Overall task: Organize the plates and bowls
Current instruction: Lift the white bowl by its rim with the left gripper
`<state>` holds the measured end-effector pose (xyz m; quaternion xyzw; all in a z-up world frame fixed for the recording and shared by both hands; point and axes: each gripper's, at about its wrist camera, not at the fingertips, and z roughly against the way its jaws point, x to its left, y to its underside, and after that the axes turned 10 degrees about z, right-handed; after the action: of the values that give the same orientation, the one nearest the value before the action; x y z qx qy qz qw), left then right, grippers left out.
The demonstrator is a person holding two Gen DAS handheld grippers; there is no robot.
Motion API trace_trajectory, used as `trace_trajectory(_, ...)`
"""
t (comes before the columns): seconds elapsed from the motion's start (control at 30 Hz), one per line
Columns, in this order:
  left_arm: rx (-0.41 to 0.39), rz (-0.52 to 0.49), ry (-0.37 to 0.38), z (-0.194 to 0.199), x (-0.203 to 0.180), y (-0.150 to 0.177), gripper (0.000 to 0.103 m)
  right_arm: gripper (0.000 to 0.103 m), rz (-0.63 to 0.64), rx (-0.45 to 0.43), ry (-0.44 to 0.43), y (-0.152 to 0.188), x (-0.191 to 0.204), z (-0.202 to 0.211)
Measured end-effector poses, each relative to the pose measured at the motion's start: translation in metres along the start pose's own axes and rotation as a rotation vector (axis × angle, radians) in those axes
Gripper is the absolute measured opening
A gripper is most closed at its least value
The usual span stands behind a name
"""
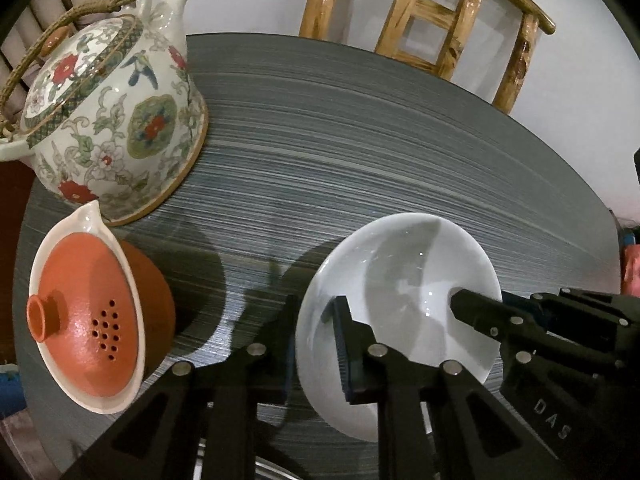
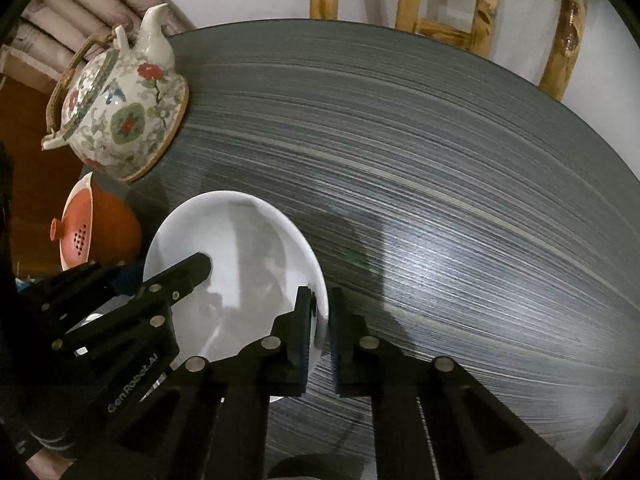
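White bowl [image 1: 400, 312] unfilled, both tongs gripping rim

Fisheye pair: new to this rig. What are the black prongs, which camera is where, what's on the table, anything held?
No robot arm: a person carries a two-finger gripper in each hand, with a camera on each looking along its fingers. The left wrist view shows the left gripper straddling the rim of the white bowl, one finger inside, one outside. The right wrist view shows the right gripper doing the same on the bowl's opposite rim. Whether either is fully clamped is unclear. On the grey streaked table also stand a floral teapot and an orange strainer bowl. A wooden chair stands behind.
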<state>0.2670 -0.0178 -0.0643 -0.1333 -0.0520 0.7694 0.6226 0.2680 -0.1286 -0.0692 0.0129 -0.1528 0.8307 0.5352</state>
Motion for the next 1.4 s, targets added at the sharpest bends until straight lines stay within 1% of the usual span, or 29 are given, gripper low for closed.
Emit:
trace_trajectory(0.27,-0.007,-0.018,-0.003,0.003,-0.002,0.003,0.016,0.008,0.009,0.008,0.016,0.006,0.006,0.003)
trace_trajectory(0.6,-0.008,-0.049,-0.005,0.008,-0.015,0.007,0.016,0.008,-0.007,0.019,0.009,0.009,-0.004,0.006)
trace_trajectory(1.4,-0.012,-0.089,0.010,0.048,-0.028,0.038,0.016,0.008,-0.009,0.017,0.014,0.045,0.003,0.048)
